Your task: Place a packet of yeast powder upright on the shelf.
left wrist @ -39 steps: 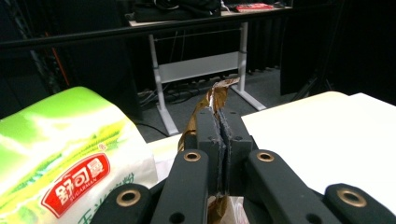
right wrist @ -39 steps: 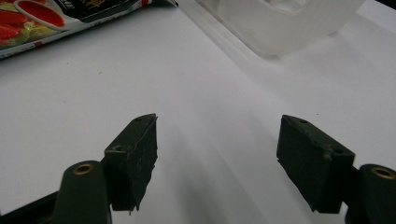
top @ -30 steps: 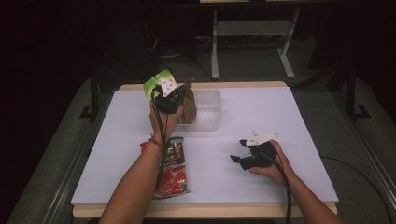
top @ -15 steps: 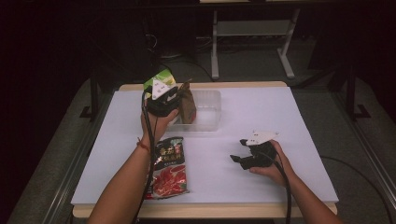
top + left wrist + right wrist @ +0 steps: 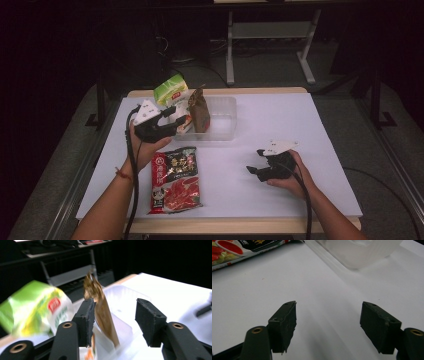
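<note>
A brown paper bag (image 5: 199, 111) stands upright at the left end of a clear plastic bin (image 5: 222, 120). My left gripper (image 5: 174, 123) hovers just left of the bin. Its jaws have just been opening and stand apart with nothing pressed between them. In the left gripper view the brown bag (image 5: 100, 302) rises just beyond the gripper's (image 5: 115, 312) left jaw. A green packet (image 5: 170, 90) leans at the bin's far left corner (image 5: 37, 307). My right gripper (image 5: 253, 168) rests open on the table to the right; in its own view the right gripper (image 5: 328, 312) has bare white tabletop between its jaws.
A red-and-black food packet (image 5: 175, 180) lies flat on the white table (image 5: 320, 130) near the front, between the hands; its edge (image 5: 237, 247) and the bin's corner (image 5: 362, 252) appear in the right gripper view. An orange-and-white packet (image 5: 183, 123) sits low at the bin's left end.
My left gripper has drawn back from the bin, leftward and toward the person, and its jaws have opened off the brown bag, which stays standing in the bin. The right hand has not moved.
</note>
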The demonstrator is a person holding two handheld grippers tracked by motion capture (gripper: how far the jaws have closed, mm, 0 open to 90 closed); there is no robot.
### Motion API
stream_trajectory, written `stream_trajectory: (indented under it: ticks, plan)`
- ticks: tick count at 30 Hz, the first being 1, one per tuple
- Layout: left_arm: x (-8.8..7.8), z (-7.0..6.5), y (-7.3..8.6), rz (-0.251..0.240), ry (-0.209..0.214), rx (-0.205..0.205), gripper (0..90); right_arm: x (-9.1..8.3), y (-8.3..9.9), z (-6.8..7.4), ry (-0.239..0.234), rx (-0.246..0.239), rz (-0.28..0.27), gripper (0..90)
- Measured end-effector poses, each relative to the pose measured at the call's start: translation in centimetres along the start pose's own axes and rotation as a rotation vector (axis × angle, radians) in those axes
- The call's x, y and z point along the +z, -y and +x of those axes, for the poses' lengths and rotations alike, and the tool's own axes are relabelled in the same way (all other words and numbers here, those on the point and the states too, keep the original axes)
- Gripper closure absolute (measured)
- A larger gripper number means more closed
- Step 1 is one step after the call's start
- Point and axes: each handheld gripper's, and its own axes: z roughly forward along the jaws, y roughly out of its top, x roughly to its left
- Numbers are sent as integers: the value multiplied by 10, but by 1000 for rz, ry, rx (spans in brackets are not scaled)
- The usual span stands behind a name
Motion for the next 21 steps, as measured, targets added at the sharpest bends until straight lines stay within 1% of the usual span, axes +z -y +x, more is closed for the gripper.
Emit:
stream_trajectory:
  ticks: [2, 4, 5, 6, 7, 8, 9, 10, 13, 14, 16, 17, 18, 20, 21]
  plan:
    - [-11, 2, 9, 18, -1, -6, 448, 0, 0, 0, -1, 0, 0, 283]
    - [-21, 7, 20, 41, 24, -31, 413, 1, 0, 0, -1, -2, 2, 283]
    - [-25, 9, 24, 45, 23, -35, 398, 1, -1, 0, -2, -3, 3, 283]
    - [-31, 12, 31, 59, 34, -46, 395, 2, -1, 0, -2, -2, 3, 283]
    - [-34, 14, 36, 74, 48, -64, 373, 2, -1, 0, -1, -3, 5, 283]
    - [-37, 16, 40, 90, 58, -72, 347, 2, -1, 0, -1, -3, 6, 284]
    - [-40, 18, 48, 115, 83, -83, 330, 2, -1, 0, -1, -3, 7, 284]
    - [-42, 20, 56, 140, 97, -92, 310, 3, -1, 0, -2, -3, 8, 284]
    - [-45, 25, 73, 185, 119, -119, 271, 3, -1, 1, -4, -2, 10, 284]
    - [-45, 28, 82, 210, 126, -135, 255, 3, -1, 1, -4, -1, 12, 284]
    - [-43, 30, 93, 235, 144, -159, 228, 4, -1, 2, -6, -3, 14, 284]
    - [-42, 31, 98, 256, 140, -154, 220, 4, -1, 2, -6, -5, 15, 284]
    - [-41, 32, 103, 270, 142, -164, 212, 4, -1, 2, -5, -7, 15, 284]
    - [-39, 35, 110, 281, 155, -188, 202, 5, -1, 2, -6, -8, 15, 284]
    - [-38, 36, 113, 292, 151, -182, 197, 5, -1, 2, -7, -8, 16, 284]
